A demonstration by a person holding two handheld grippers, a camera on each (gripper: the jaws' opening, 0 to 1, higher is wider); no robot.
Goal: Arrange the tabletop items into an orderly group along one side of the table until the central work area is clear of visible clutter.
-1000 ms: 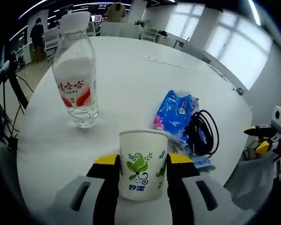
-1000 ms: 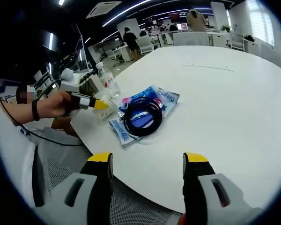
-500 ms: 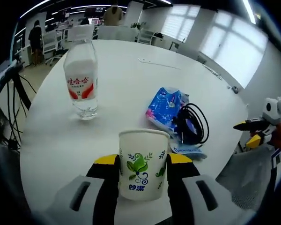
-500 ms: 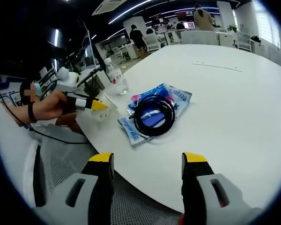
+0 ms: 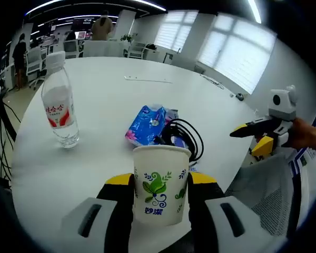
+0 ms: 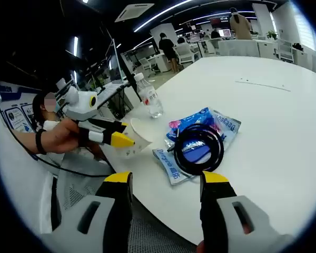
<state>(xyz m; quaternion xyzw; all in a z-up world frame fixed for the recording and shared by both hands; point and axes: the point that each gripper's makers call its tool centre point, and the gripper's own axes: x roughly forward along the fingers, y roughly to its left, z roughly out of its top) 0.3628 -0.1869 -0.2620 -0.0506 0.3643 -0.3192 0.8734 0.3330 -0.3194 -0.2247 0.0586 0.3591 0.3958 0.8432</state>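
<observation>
My left gripper [image 5: 160, 182] is shut on a white paper cup [image 5: 161, 182] with a green leaf print, held upright above the near edge of the round white table [image 5: 110, 95]. That gripper [image 6: 121, 138] with the cup [image 6: 139, 139] also appears in the right gripper view, held by a hand. A clear water bottle [image 5: 59, 108] with a red label stands at the left. Blue snack packets [image 5: 147, 124] lie mid-table with a coiled black cable [image 5: 183, 139] on them. My right gripper [image 6: 160, 179] is open and holds nothing, off the table's edge; it [image 5: 253, 137] enters the left gripper view from the right.
A grey mesh chair [image 5: 266, 190] sits by the table's right edge. A thin strip [image 5: 147, 80] lies on the far part of the table. Black cables [image 5: 0, 126] hang at the left. Desks, chairs and people [image 6: 168, 47] fill the office behind.
My left gripper has pulled back and turned right with the cup, so the bottle looks smaller and further left. My right gripper has moved closer to the packets and cable.
</observation>
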